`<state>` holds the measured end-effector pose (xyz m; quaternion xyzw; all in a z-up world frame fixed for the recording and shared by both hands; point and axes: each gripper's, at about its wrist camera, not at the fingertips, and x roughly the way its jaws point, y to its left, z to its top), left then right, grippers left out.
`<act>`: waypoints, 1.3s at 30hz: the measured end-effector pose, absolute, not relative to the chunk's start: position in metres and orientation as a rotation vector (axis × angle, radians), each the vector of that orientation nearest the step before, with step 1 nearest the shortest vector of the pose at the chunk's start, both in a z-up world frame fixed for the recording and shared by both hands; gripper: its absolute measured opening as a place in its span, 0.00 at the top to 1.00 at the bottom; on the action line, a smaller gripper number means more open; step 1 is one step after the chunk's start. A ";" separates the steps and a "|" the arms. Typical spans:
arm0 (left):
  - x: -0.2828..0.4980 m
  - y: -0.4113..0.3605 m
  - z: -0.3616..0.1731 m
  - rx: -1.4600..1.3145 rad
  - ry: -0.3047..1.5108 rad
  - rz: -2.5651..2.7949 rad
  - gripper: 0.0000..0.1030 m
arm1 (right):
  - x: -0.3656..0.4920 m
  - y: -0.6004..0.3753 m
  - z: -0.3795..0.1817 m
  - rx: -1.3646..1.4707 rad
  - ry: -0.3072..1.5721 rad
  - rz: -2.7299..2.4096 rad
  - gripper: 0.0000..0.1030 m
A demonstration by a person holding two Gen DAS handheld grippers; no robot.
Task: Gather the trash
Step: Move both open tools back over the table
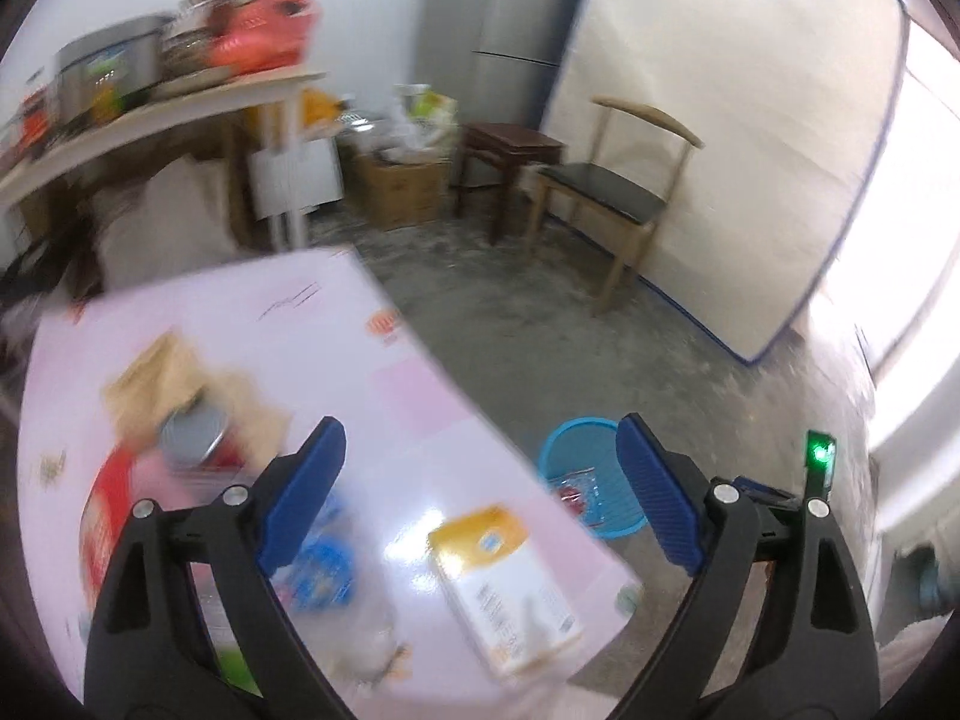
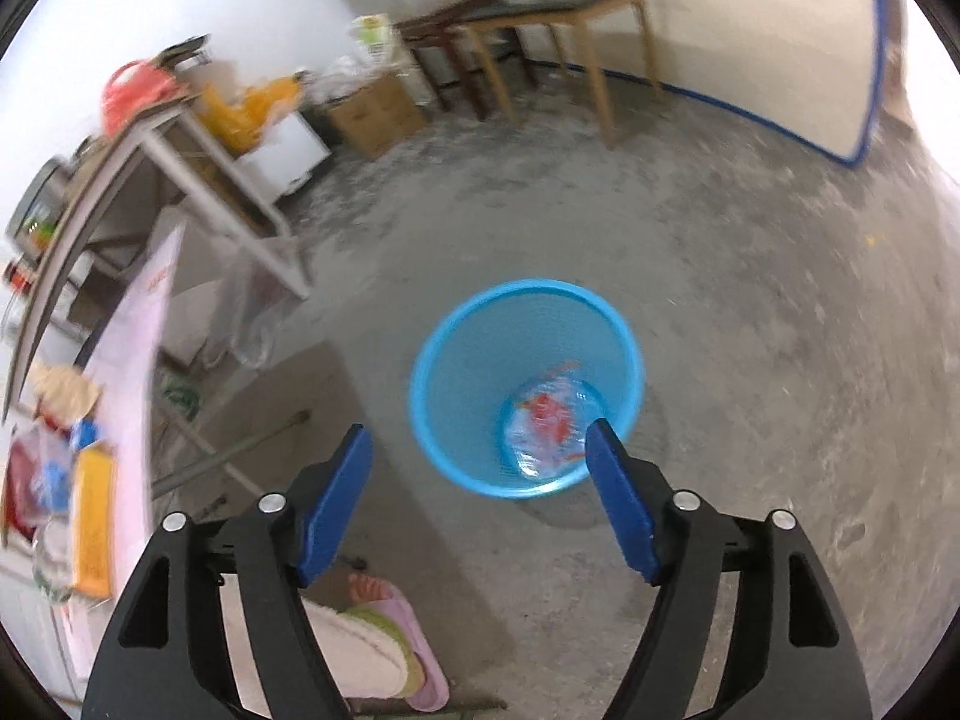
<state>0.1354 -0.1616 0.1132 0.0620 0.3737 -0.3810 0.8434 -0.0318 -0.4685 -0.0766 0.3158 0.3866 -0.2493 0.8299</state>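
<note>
A blue mesh bin (image 2: 525, 387) stands on the concrete floor with a clear and red wrapper (image 2: 549, 423) inside; it also shows in the left wrist view (image 1: 591, 477). My right gripper (image 2: 480, 483) is open and empty above the bin. My left gripper (image 1: 480, 489) is open and empty above the pink table (image 1: 384, 372). On the table lie a yellow and white carton (image 1: 504, 588), a clear bag with blue print (image 1: 327, 570), a tin can (image 1: 195, 435), brown paper (image 1: 162, 372) and a red packet (image 1: 108, 498).
A wooden chair (image 1: 612, 192) and a dark stool (image 1: 510, 150) stand by the far wall. Cardboard boxes (image 1: 402, 180) and a cluttered shelf table (image 1: 150, 114) stand at the back left. A foot in a pink slipper (image 2: 384, 642) is below the right gripper.
</note>
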 end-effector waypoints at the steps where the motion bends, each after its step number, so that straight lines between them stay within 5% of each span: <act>1: 0.130 -0.144 0.111 0.106 0.793 -0.783 0.14 | -0.025 -0.458 -0.067 0.642 0.814 -0.511 0.23; 7: 0.106 -0.069 0.090 0.047 0.799 -0.687 0.13 | 0.025 -0.378 -0.008 0.364 0.788 -0.436 0.06; 14: 0.087 -0.016 0.051 0.018 0.807 -0.612 0.12 | 0.073 -0.299 0.020 -0.007 0.861 -0.514 0.06; 19: 0.085 0.007 0.028 -0.048 0.844 -0.631 0.11 | 0.071 -0.292 0.042 0.131 0.778 -0.417 0.06; 28: 0.078 0.029 -0.002 -0.107 0.858 -0.679 0.08 | 0.108 -0.255 0.017 0.302 0.927 -0.209 0.06; 39: 0.072 0.037 -0.024 -0.122 0.843 -0.686 0.08 | 0.158 -0.216 -0.039 0.140 1.137 -0.032 0.13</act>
